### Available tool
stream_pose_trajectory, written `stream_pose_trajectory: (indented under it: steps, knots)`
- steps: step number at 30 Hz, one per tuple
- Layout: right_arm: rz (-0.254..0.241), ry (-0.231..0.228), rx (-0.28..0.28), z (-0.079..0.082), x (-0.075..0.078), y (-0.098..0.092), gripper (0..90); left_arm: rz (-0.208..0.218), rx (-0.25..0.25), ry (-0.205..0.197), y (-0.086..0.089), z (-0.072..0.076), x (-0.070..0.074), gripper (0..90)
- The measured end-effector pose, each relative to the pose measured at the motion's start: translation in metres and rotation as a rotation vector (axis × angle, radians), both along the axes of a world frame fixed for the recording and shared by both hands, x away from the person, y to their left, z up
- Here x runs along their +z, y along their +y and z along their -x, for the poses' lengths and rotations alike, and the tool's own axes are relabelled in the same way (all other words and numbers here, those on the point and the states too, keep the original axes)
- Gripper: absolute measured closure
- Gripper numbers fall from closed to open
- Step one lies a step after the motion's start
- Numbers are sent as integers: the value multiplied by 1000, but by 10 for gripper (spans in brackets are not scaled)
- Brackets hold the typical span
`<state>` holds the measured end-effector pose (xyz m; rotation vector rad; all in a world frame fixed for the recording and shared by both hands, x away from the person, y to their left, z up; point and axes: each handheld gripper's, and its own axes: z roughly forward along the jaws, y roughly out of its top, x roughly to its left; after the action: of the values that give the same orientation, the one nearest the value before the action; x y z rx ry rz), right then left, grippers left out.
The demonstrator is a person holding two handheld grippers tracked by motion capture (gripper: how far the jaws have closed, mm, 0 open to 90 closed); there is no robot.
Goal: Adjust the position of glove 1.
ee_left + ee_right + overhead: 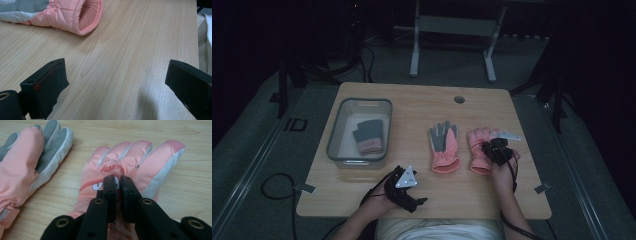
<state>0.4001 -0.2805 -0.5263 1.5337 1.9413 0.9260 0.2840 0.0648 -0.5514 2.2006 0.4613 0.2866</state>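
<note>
Two pink winter gloves lie side by side on the wooden table (422, 107). The left pink glove (444, 145) (22, 170) lies grey palm up; its open cuff (82, 17) faces my left gripper. The right pink glove (479, 147) (140, 157) lies back up, with red lettering. My right gripper (498, 149) (118, 180) rests on that glove's back, its jaws nearly together and pinching the fabric. My left gripper (409, 190) (116, 72) hovers over bare wood near the front edge, jaws wide apart, nothing between them.
A clear plastic bin (334, 130) stands at the table's left and holds a dark grey glove with a pink cuff (369, 136). A round cable hole (459, 99) is at the back. White stand legs (414, 55) rise beyond the table.
</note>
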Motion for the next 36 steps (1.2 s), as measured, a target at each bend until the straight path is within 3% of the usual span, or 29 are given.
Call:
stream_pose_trajectory:
  steps: [4,5,7,9,12,16,18,19,23,30,31,36]
  knots:
    - [-14,-11,25,2,8,-3,759,0,0,1,0,0,0,36]
    - [-25,-27,82,2,15,-8,696,1,0,2,0,0,0,36]
    - [-24,-23,138,0,20,-11,630,1,0,5,0,0,0,36]
    - [-29,-19,175,-2,24,-15,617,2,-2,12,0,0,0,36]
    - [11,-33,204,-1,25,-16,596,1,-5,15,0,0,-1,36]
    - [104,-24,254,-4,13,-13,567,0,-6,10,0,0,0,36]
    - [181,-22,272,-3,3,-8,557,1,-6,11,0,0,0,36]
    - [206,-36,276,-2,-1,-7,555,1,-6,9,0,0,0,36]
    - [215,-36,271,0,-7,-7,530,-3,-7,9,-1,-1,0,36]
    - [191,-7,271,-3,-9,-8,540,-5,-9,9,-1,0,-1,36]
    - [174,-2,263,-4,-9,-8,561,-5,-9,9,-1,0,-1,36]
    - [182,-2,244,-3,-10,-5,743,-2,-7,11,-1,0,-1,36]
